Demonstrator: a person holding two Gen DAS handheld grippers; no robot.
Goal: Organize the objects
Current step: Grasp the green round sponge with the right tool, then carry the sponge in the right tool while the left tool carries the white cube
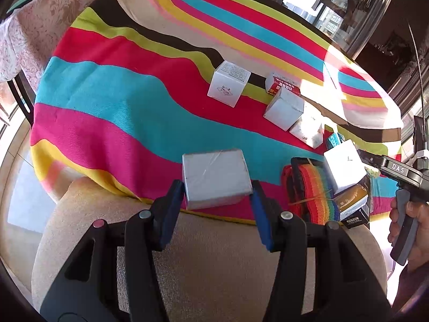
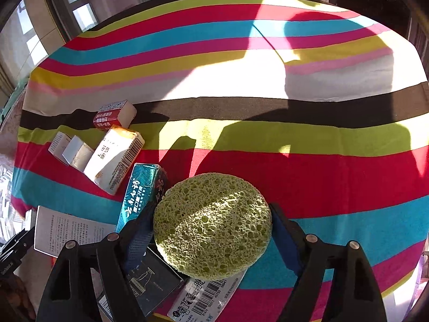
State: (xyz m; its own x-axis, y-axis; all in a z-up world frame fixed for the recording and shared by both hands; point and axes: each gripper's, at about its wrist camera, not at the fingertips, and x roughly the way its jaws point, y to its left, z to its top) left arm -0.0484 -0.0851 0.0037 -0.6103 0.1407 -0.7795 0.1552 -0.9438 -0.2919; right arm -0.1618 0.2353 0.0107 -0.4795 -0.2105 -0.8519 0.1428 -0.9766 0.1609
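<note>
My left gripper is shut on a grey rectangular box, held above the near edge of the striped tablecloth. My right gripper is shut on a round green sponge, held over a pile of boxes at the cloth's near edge. The right gripper also shows at the right edge of the left wrist view. A white cube box, a red box and two grey-white boxes lie in the cloth's middle.
A rainbow strap bundle, a white box and a gold box are piled right of the left gripper. A teal box, a white carton, a dark box and a leaflet lie by the sponge. A beige chair back sits below.
</note>
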